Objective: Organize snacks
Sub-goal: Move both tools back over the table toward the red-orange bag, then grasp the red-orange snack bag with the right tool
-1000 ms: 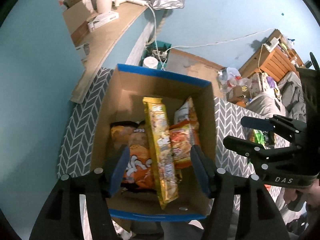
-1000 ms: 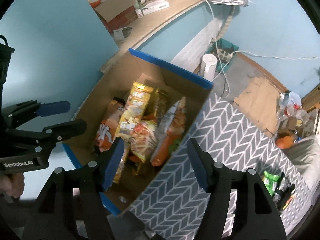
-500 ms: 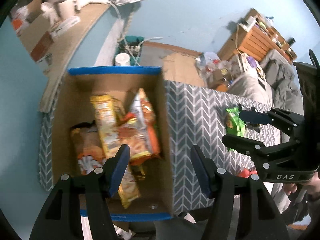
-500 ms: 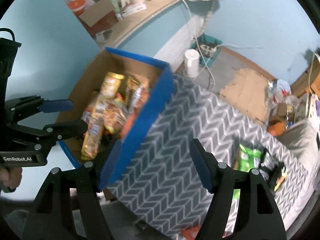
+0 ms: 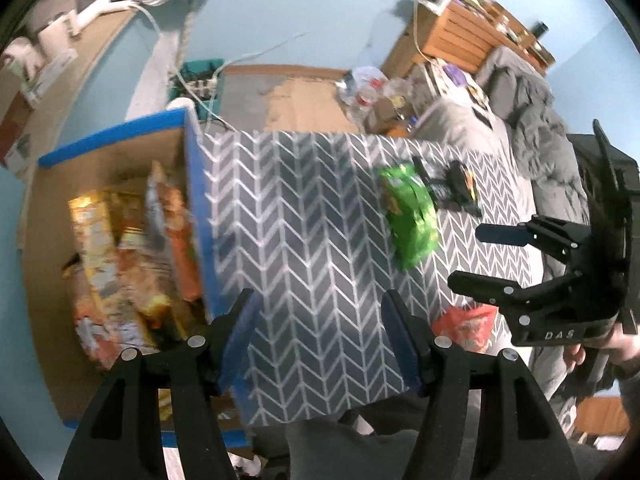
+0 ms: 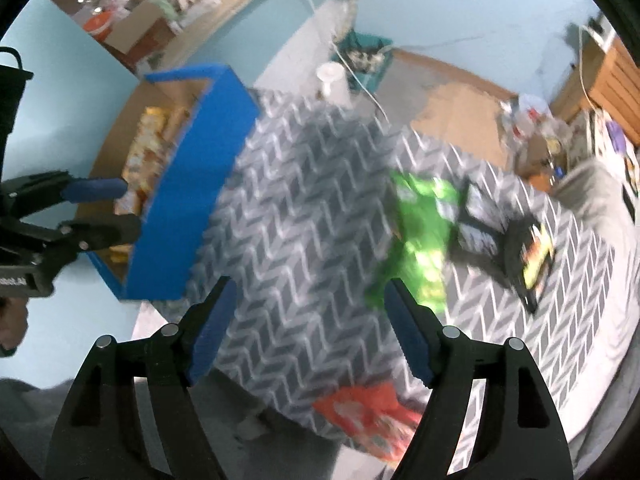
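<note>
A blue-edged cardboard box [image 5: 192, 184] at the table's left end holds several orange and yellow snack packs [image 5: 132, 248]; it also shows in the right wrist view [image 6: 200, 184]. A green snack bag [image 5: 410, 212] [image 6: 420, 236], dark packets [image 5: 452, 188] [image 6: 504, 236] and a red-orange bag [image 5: 466, 326] [image 6: 372, 420] lie on the grey chevron tablecloth [image 5: 304, 248]. My left gripper [image 5: 320, 336] is open and empty above the cloth beside the box. My right gripper [image 6: 308, 324] is open and empty above the cloth, left of the green bag.
Beyond the table lie a floor with cardboard [image 5: 308, 100], cables and a teal crate [image 5: 198, 80], a wooden shelf [image 5: 468, 36] and grey bedding [image 5: 520, 120]. A long counter with clutter [image 6: 192, 8] runs along the blue wall.
Both grippers have swung right, from above the box to over the tablecloth. The green bag, dark packets and red-orange bag have come into view. Both stay open.
</note>
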`<state>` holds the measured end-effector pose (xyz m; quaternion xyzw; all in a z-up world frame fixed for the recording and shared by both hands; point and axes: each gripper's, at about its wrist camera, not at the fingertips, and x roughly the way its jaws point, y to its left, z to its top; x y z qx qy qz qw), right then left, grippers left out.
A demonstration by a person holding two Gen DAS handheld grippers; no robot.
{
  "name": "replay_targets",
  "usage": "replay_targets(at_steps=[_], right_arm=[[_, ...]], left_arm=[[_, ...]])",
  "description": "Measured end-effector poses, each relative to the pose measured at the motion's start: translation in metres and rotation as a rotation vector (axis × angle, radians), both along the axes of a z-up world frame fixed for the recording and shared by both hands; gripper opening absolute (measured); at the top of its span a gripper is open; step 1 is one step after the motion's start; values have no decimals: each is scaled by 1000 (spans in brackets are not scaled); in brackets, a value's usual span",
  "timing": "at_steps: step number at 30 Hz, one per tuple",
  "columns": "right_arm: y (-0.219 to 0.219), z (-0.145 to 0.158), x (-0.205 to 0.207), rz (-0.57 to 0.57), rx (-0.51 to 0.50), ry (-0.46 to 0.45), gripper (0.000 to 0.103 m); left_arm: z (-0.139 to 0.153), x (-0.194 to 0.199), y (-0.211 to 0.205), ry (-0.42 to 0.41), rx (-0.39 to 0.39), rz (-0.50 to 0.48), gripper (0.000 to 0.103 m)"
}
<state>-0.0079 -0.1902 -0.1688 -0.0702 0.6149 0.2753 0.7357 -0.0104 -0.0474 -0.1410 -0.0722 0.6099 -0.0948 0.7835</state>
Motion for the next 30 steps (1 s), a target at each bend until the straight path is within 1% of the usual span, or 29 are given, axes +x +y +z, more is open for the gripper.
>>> replay_targets(at_steps=[4,8,17,21,26,30], right_arm=[[-28,-15,-12,4,-32,27,77],[-51,-29,-24,16,-44,59,77],[-79,-66,-53,201,-97,114,77],[-87,-78,-66,262,-103,130,77],[-88,-89,-82,351,-129,122,78],[-89,-101,-92,400,-138,132,78]], left_arm=[[-16,-9,-16,32,6,-22,65],[-29,-22,-27,65,-6,13,65],[-53,-54,-51,111,-11,127,65],[-66,-69,-66,130,4,144,65],[-82,-86,-86,168,11,164,65],[-87,-94,-97,176,10,174,65]])
